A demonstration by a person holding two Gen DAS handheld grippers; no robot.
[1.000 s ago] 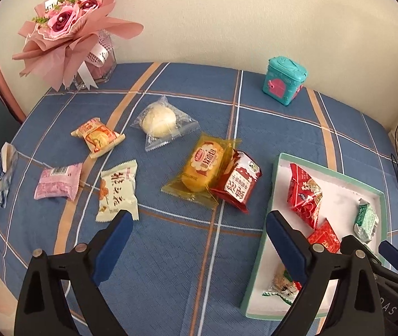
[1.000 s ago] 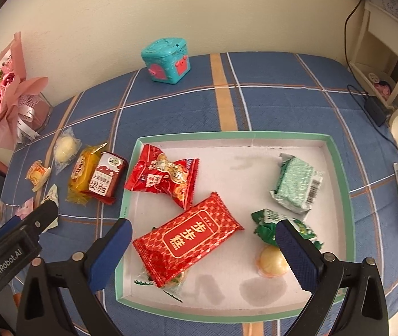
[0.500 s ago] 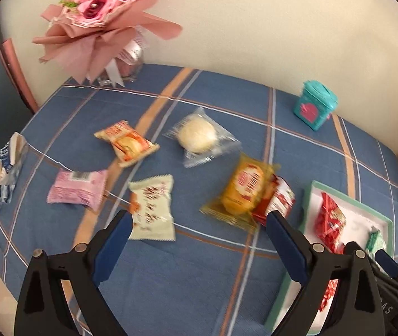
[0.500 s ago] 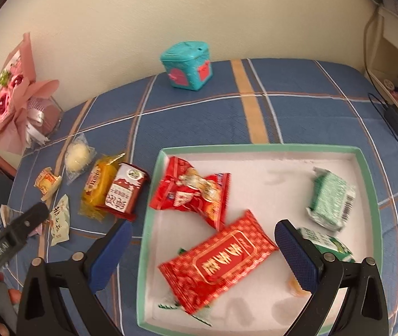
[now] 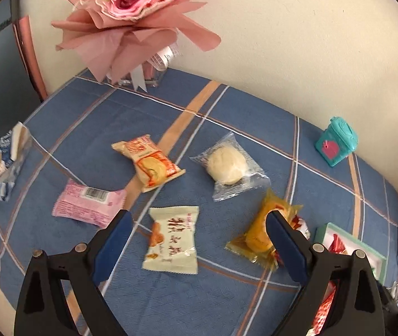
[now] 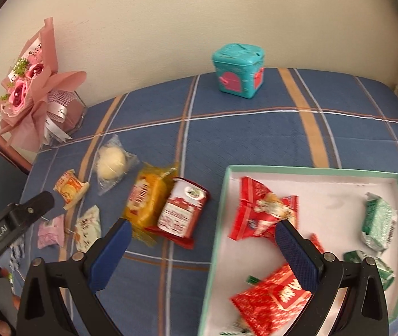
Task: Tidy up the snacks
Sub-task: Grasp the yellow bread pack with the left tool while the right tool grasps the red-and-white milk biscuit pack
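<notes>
Surface: blue plaid cloth (image 5: 255, 117) with orange and white stripes, covering the whole work area, set against a cream wall (image 5: 283, 42). Pink paper bouquet (image 5: 131, 19) stands at the far left by the wall; teal toy box (image 6: 238, 70) sits near the wall further right. A dark panel borders the left edge.

Loose snacks on the cloth, left wrist view: white packet with red characters (image 5: 172, 240) lies between my left tongs' fingers but untouched; pink packet (image 5: 86, 203) just left of it; orange-printed cracker packet (image 5: 148, 165) beyond; clear-wrapped pale bun (image 5: 228, 165) to the right; yellow cake packet (image 5: 260, 232) partly behind the right finger. A blue-white wrapper (image 5: 2, 165) sits at the far left edge.

Right wrist view: red-and-white packet (image 6: 182, 212) overlaps the yellow cake's edge, just left of the green-rimmed tray (image 6: 218, 221). The tray holds red and green packets.

Left tongs (image 5: 199, 243): wide open, holding nothing. Right tongs (image 6: 203, 252): wide open, empty, straddling the tray's left rim.

Change from one second ago: both views have shifted leftward. The tray, earlier filling the right view, now sits at its right half; in the left view the tray has slid to the far right corner and the bouquet looms larger.
</notes>
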